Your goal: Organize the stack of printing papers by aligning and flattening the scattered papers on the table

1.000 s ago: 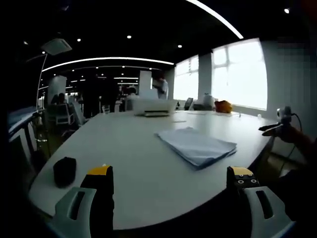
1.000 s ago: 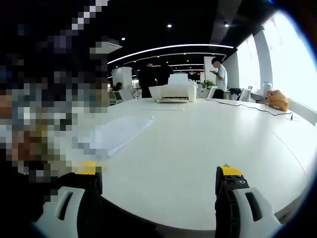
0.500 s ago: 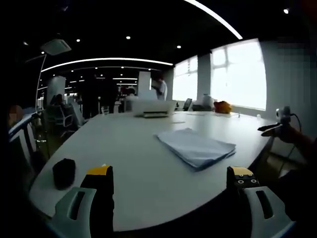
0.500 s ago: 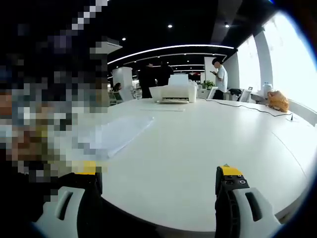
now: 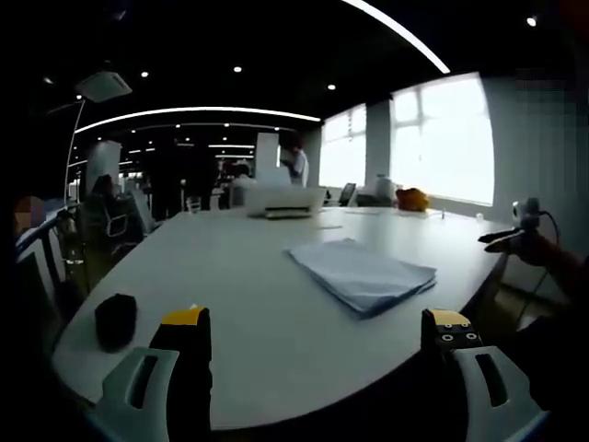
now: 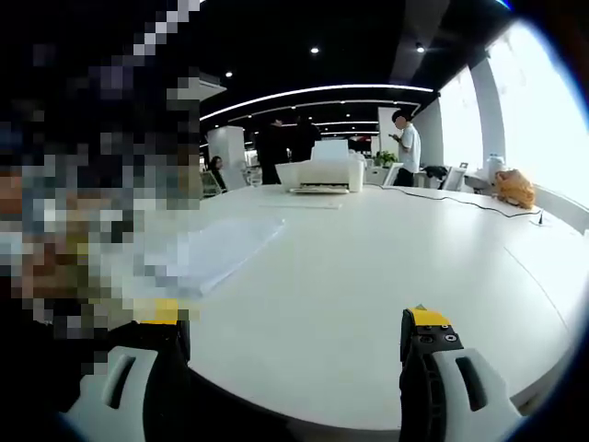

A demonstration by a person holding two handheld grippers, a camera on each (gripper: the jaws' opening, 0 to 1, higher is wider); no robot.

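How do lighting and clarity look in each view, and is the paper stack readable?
Left gripper view: dim room, blown-out window, paper stack fairly clear on the table, with bent fisheye edges. Right gripper view: window glare at the right, and the paper stack looks pale and soft against the white table.
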